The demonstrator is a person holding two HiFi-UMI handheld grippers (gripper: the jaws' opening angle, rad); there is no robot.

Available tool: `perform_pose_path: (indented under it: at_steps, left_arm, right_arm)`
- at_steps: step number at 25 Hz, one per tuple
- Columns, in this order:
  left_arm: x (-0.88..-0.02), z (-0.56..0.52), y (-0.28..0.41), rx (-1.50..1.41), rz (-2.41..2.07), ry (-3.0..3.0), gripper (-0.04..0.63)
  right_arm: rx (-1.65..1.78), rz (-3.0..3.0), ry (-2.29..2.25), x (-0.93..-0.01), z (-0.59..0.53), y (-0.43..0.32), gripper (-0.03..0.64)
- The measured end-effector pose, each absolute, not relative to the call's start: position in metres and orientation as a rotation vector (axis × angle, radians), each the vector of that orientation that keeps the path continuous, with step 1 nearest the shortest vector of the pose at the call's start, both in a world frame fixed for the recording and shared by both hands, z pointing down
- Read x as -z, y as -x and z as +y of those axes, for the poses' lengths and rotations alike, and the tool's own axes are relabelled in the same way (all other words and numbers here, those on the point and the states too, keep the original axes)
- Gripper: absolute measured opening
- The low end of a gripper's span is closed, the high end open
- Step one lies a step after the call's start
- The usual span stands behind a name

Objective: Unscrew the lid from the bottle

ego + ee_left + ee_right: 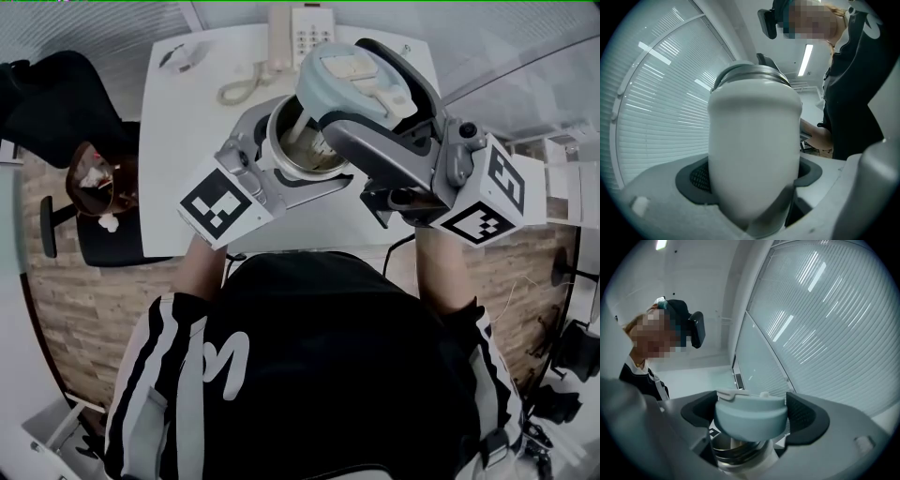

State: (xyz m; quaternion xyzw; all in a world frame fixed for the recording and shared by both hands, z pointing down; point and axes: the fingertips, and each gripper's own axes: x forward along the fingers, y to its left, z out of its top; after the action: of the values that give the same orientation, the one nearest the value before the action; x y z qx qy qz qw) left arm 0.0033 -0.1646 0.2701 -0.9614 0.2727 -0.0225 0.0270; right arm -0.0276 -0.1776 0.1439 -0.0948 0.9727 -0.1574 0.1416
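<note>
In the head view, a white bottle with a steel mouth (302, 142) is held above the table, and my left gripper (286, 164) is shut on its body. The pale blue lid (349, 73) is off the mouth, raised and tilted to the right, with my right gripper (364, 89) shut on it. The left gripper view is filled by the white bottle body (752, 140) wedged between the dark pads (696, 177). In the right gripper view the lid (750, 414) sits between the pads (806, 417), just above the steel threaded mouth (736, 450).
A white table (183, 131) lies below, with a desk phone (300, 33) and its coiled cord at the far edge and a small dark item (180, 56) at the far left. A black chair (66, 103) stands left of the table. Window blinds surround the area.
</note>
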Motion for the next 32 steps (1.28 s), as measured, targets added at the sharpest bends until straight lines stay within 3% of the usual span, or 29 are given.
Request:
perform_pose_path:
  at_steps: [32]
  left_arm:
    - [-0.272, -0.179, 0.002, -0.066, 0.916, 3.026, 0.449]
  right_arm:
    - [0.484, 2.767, 0.288, -0.170, -0.186, 0.011, 0.443]
